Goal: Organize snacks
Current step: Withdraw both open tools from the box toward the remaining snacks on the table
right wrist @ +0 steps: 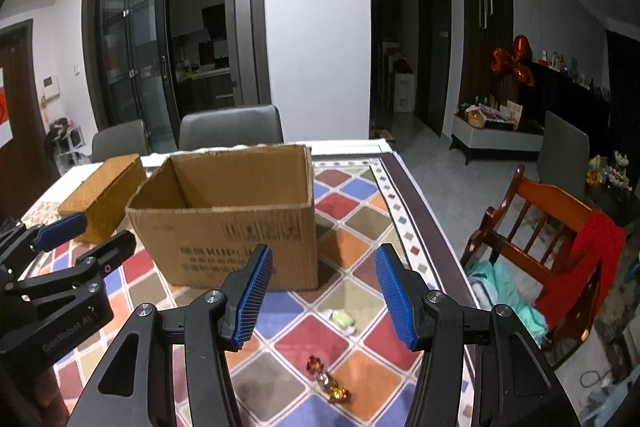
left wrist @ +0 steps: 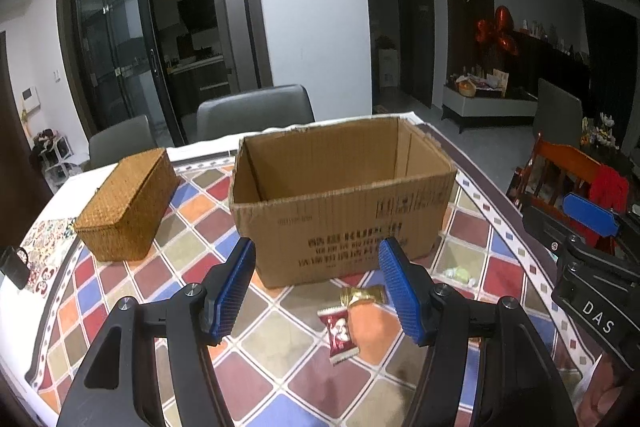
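Cardboard box (left wrist: pixel 344 203) sat empty; we held both grippers, left (left wrist: pixel 316 291) and right (right wrist: pixel 324 291), released above loose sweets (left wrist: pixel 340 333). Step: approach. Next needs a centred pinch.

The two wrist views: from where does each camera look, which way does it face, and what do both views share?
Left wrist: sits on the left gripper, facing forward and down at the cardboard box, wicker basket, red snack packet and gold snack; its open blue fingers show, with the right gripper at the edge.
Right wrist: sits on the right gripper, facing the same box, a pale green candy and a twisted-wrapper candy; the left gripper shows at the left edge.
Shared: box, basket, checked tablecloth, grey chairs.
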The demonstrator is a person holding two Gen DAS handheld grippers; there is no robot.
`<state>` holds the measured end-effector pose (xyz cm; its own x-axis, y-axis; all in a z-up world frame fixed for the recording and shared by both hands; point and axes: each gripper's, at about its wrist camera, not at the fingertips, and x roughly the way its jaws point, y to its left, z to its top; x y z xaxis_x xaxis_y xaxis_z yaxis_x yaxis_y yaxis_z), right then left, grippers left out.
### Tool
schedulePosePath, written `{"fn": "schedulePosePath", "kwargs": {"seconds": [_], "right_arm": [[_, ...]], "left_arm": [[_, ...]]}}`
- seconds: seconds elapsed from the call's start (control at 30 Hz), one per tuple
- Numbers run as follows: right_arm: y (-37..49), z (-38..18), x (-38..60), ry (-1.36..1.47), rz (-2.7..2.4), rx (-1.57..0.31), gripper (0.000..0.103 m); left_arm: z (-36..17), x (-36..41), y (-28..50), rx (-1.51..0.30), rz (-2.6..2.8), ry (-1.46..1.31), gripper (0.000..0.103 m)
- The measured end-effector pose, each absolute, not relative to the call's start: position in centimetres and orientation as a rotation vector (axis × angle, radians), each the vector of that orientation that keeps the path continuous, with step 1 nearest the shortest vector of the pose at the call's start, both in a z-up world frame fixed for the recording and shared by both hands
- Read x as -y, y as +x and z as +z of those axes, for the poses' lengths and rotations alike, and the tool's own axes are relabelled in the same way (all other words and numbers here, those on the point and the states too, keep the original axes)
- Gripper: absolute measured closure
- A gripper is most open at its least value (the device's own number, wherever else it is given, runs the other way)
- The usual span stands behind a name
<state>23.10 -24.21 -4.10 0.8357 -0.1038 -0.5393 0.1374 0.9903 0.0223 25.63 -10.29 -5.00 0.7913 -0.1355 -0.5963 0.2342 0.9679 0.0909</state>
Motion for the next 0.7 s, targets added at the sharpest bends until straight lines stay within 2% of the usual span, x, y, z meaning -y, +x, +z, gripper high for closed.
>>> {"fn": "schedulePosePath", "kwargs": {"seconds": [0.4,0.5,0.7], "right_arm": [[21.7,-8.1,23.9,0.051,-0.128,-0.629,0.048],[21.4,-9.2,23.9,0.047,-0.131,-0.644,0.048],[21.2,-11.1,23.8,0.044,-0.133,-0.683,0.048]], "left_arm": [[-8.7,10.1,24.4,-0.687,-0.211,0.158,0.04],[-9.6,10.2,24.1,-0.7,-0.209,0.16,0.035],[-11.3,10.3,24.0,-0.725,-0.208,0.177,0.035]]}}
